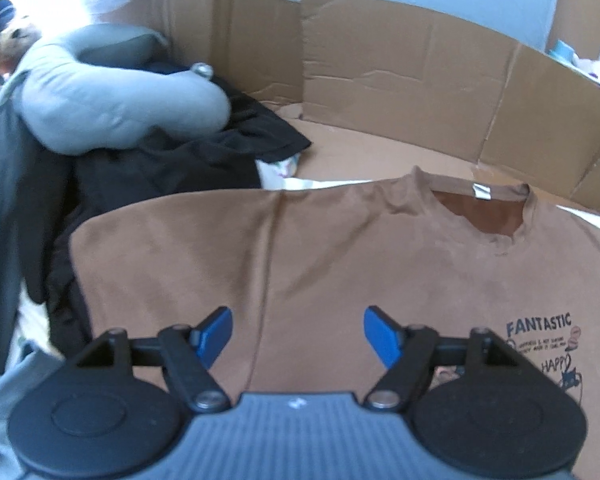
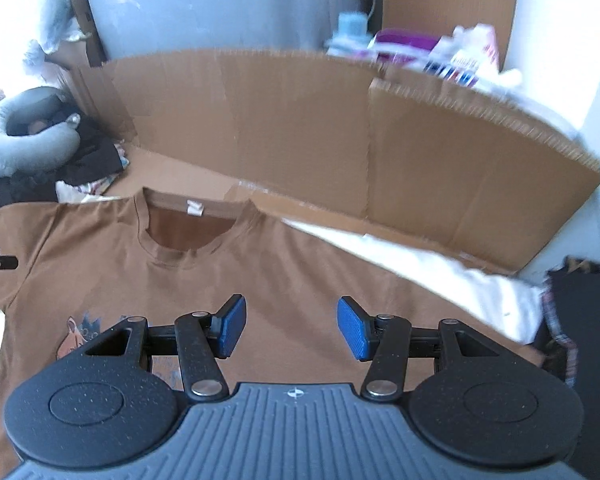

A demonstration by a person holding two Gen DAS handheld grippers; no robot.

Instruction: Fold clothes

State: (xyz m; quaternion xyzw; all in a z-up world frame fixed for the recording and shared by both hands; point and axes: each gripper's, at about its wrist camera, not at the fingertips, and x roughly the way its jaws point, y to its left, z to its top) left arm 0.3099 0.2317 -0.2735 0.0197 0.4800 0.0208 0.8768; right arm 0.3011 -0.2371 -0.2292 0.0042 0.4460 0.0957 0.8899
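A brown T-shirt (image 1: 340, 264) lies spread flat, front up, with its collar and white label (image 1: 482, 191) on the far side. A dark "FANTASTIC" print (image 1: 538, 340) sits on its chest. My left gripper (image 1: 298, 328) hovers open over the shirt's left shoulder area, and nothing is between its blue pads. In the right wrist view the same T-shirt (image 2: 260, 272) fills the middle. There my right gripper (image 2: 291, 326) is open above the right chest, holding nothing. A piece of the left gripper shows at that view's left edge.
Upright cardboard walls (image 1: 420, 72) (image 2: 300, 120) close off the far side. A grey neck pillow (image 1: 112, 92) rests on a heap of black clothes (image 1: 172, 160) at the left. White cloth (image 2: 460, 280) and a dark item with a plaid edge (image 2: 572, 312) lie at the right.
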